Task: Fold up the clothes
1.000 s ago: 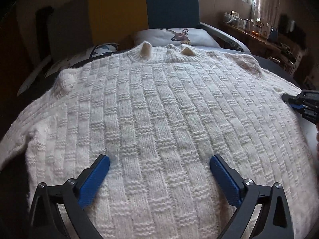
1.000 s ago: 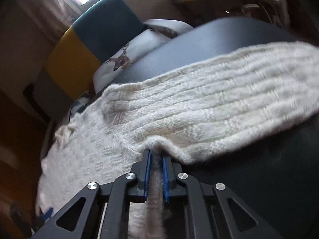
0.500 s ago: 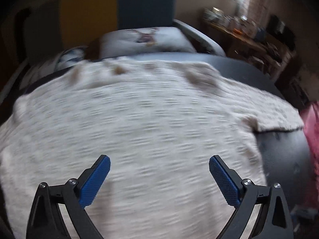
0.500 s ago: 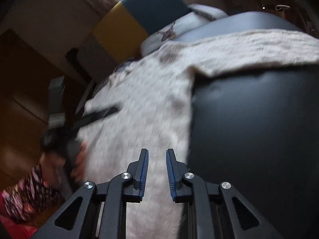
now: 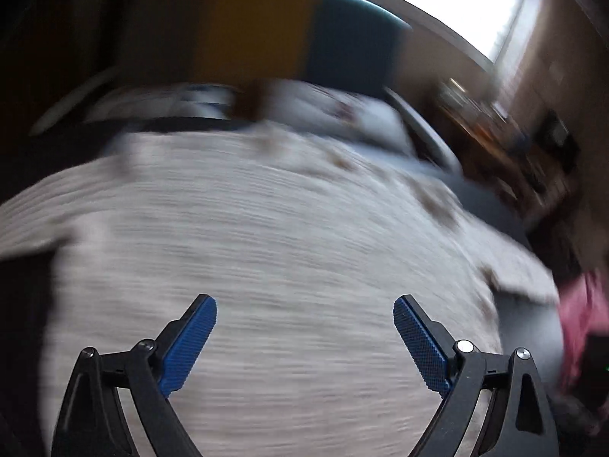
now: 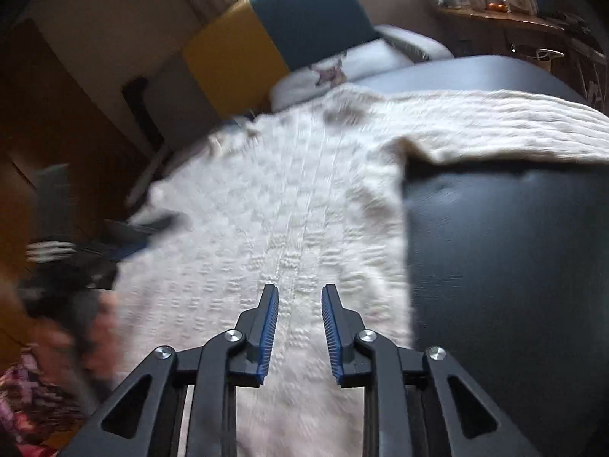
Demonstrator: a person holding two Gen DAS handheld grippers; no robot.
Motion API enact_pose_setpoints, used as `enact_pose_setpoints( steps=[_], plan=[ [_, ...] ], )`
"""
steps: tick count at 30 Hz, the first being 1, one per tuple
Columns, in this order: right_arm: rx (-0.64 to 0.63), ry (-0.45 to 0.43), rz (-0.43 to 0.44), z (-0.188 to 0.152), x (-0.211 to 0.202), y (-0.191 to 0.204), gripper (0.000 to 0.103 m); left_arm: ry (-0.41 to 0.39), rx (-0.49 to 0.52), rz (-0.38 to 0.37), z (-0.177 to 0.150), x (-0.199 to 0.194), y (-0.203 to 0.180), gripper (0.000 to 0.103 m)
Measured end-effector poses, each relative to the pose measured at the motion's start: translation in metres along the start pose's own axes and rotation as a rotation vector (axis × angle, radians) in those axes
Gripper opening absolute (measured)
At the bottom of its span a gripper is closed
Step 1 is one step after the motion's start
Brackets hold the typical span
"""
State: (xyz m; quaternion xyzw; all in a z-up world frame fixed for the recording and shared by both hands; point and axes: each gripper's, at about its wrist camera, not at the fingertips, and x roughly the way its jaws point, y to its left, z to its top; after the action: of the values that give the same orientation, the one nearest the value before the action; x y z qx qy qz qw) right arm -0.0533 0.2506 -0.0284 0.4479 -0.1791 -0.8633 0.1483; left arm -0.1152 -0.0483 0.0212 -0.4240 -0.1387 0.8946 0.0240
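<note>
A cream knitted sweater (image 5: 274,251) lies spread flat on a dark padded surface (image 6: 502,266), neck toward the far side. The left wrist view is blurred by motion. My left gripper (image 5: 304,308) is wide open and empty above the sweater's lower body. My right gripper (image 6: 299,293) is open a little, empty, and hovers over the sweater (image 6: 281,198) near its right side. One sleeve (image 6: 495,125) stretches out to the right. The left gripper also shows, blurred, at the left edge of the right wrist view (image 6: 125,243).
A chair with a yellow and teal back (image 5: 304,45) and a white deer-print cushion (image 6: 335,72) stand beyond the sweater. A wooden shelf with jars (image 6: 495,3) runs along the far right wall. The person's pink patterned clothing (image 5: 582,320) shows at the right.
My right gripper let go of the sweater's edge, opened a little and moved back over the sweater's body. My left gripper stayed open and swung, so its view is blurred.
</note>
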Motion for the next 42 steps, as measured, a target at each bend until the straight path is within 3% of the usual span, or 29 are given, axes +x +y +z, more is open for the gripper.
enact_pose_setpoints(
  steps=[2,8,10,11,14,17,23,27,29,31,32,34,36,39,41,42],
  plan=[
    [-0.004,0.032,-0.009,-0.003,0.018,0.004,0.024,0.030,-0.076,0.018,0.005,0.001,0.040,0.096],
    [0.016,-0.030,0.004,-0.008,0.009,0.001,0.023,0.125,-0.302,0.071,0.021,0.004,0.157,0.094],
    [0.031,-0.037,0.015,-0.006,0.013,0.000,0.023,0.156,-0.377,0.088,0.027,0.005,0.196,0.082],
    [0.031,-0.041,0.015,-0.007,0.014,0.001,0.023,0.172,-0.415,0.097,0.029,0.005,0.216,0.082],
    [-0.054,-0.061,-0.033,-0.010,0.018,0.014,0.023,0.141,-0.356,0.093,0.036,0.012,0.207,0.082],
    [-0.131,-0.084,-0.093,-0.015,0.018,0.025,0.024,0.215,-0.346,0.051,0.036,0.028,0.198,0.082],
    [-0.112,-0.080,-0.121,-0.011,0.015,0.032,0.025,0.206,-0.330,0.079,0.032,0.026,0.195,0.082],
    [-0.301,-0.066,0.065,-0.006,0.007,0.102,0.022,0.224,-0.366,0.001,0.034,0.021,0.206,0.082],
    [-0.420,0.007,0.174,-0.008,0.022,0.151,0.016,0.215,-0.386,-0.029,0.039,0.021,0.208,0.082],
    [-0.487,0.104,0.343,-0.018,0.049,0.200,0.013,0.212,-0.372,-0.039,0.045,0.024,0.204,0.080],
    [-0.510,0.151,0.420,-0.024,0.063,0.222,0.013,0.211,-0.364,-0.040,0.046,0.025,0.204,0.077],
    [-0.567,0.235,0.517,-0.039,0.087,0.254,0.013,0.209,-0.348,-0.043,0.049,0.026,0.203,0.063],
    [-0.669,0.322,0.543,-0.058,0.111,0.284,0.013,0.207,-0.332,-0.045,0.051,0.028,0.202,0.057],
    [-0.756,0.376,0.539,-0.077,0.130,0.304,0.013,0.204,-0.308,-0.049,0.055,0.030,0.201,0.046],
    [-0.769,0.365,0.531,-0.079,0.132,0.305,0.013,0.203,-0.292,-0.052,0.058,0.032,0.201,0.025],
    [-0.780,0.365,0.523,-0.079,0.132,0.305,0.013,0.202,-0.284,-0.053,0.059,0.032,0.201,0.007]
  ],
)
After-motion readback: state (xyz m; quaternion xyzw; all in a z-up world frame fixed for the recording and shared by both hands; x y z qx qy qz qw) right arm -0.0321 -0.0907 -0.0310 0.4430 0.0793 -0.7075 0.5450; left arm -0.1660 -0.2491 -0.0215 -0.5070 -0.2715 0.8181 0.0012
